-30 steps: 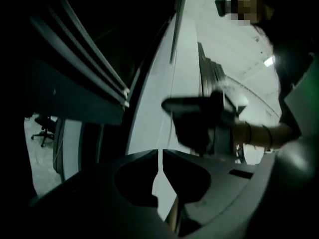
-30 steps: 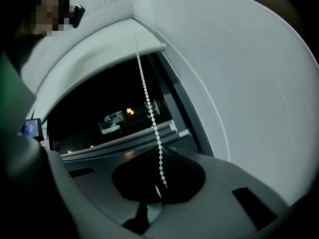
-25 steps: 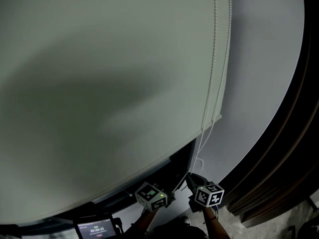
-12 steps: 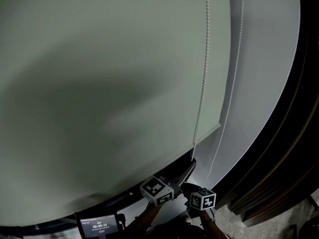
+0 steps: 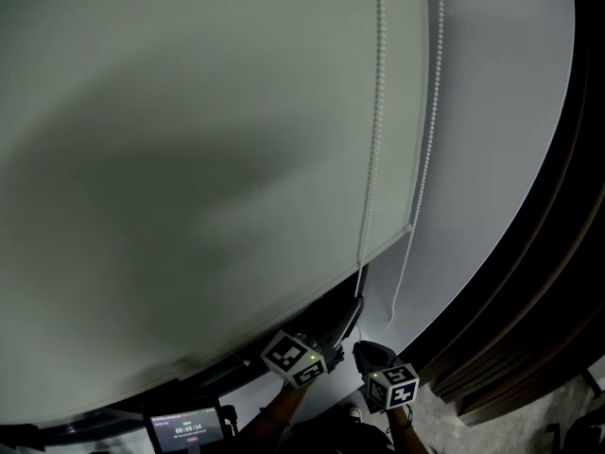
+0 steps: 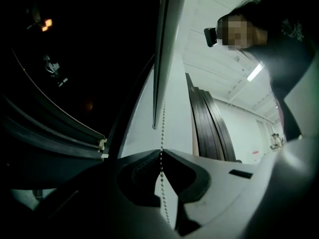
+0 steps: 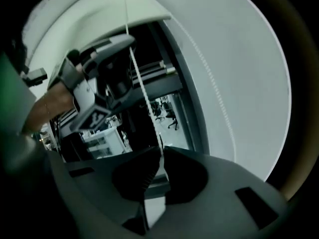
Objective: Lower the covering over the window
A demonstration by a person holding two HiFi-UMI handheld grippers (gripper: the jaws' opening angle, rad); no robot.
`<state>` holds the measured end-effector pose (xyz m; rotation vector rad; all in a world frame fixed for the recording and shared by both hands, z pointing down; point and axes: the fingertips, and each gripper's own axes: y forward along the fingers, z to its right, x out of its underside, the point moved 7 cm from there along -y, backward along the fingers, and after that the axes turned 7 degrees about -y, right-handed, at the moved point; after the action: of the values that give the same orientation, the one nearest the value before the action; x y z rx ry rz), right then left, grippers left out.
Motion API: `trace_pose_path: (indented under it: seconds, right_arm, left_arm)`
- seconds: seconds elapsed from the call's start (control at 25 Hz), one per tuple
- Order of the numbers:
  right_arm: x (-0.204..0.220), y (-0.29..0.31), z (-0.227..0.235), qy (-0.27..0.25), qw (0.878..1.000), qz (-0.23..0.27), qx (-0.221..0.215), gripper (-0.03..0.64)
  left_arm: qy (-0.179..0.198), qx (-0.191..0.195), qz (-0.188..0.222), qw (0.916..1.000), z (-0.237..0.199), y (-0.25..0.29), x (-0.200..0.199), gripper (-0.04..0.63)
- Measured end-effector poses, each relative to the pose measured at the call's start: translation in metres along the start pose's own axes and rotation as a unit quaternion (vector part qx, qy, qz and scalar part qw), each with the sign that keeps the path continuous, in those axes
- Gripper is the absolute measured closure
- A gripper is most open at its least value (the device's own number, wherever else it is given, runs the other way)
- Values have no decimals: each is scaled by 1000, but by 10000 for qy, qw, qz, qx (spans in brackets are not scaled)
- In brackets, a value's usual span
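The pale grey-green roller blind [image 5: 189, 159] fills the head view, its lower right corner near the middle right. A white bead chain [image 5: 373, 140] hangs down its right side in two strands. My left gripper [image 5: 357, 303] sits just under the blind's bottom edge; its jaws are closing, and the tips meet on the bead chain [image 6: 162, 123]. The left gripper [image 6: 161, 151] has the chain running through its tips. My right gripper [image 5: 362, 348] is a little lower, shut on the same bead chain [image 7: 144, 98] at its tips [image 7: 161, 148]. The left gripper [image 7: 130, 40] shows above it.
A white wall [image 5: 501, 112] lies right of the blind, with dark wooden panelling [image 5: 539, 282] beyond it. The dark window frame [image 6: 50, 133] runs along the left. A small device with a lit screen [image 5: 187, 433] sits at the bottom edge. A hand [image 7: 50, 103] holds the left gripper.
The left gripper reached up to the front strand under the blind's edge and closed on it. The two strands have spread apart. The right gripper sits slightly lower.
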<state>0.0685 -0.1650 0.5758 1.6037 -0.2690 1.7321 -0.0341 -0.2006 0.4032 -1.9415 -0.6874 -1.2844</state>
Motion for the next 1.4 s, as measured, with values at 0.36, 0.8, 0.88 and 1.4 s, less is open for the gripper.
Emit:
trace_pose_path:
  seconds: [0.36, 0.8, 0.88, 1.4]
  right_arm:
    - [-105, -46, -14, -828, 9900, 1115, -259, 591]
    - [-194, -36, -50, -1591, 9677, 1824, -700, 522]
    - [-202, -30, -49, -1582, 9671, 1875, -670, 522]
    - [-191, -26, -26, -538, 9755, 2050, -596, 601]
  left_arm:
    - [-673, -823, -1750, 9788, -37, -57, 133, 584]
    - [-873, -898, -2332, 9643, -53, -71, 175, 584]
    - [-874, -828, -2351, 9645, -49, -68, 177, 583]
    - [-1541, -591, -2775, 9464, -35, -77, 197, 583]
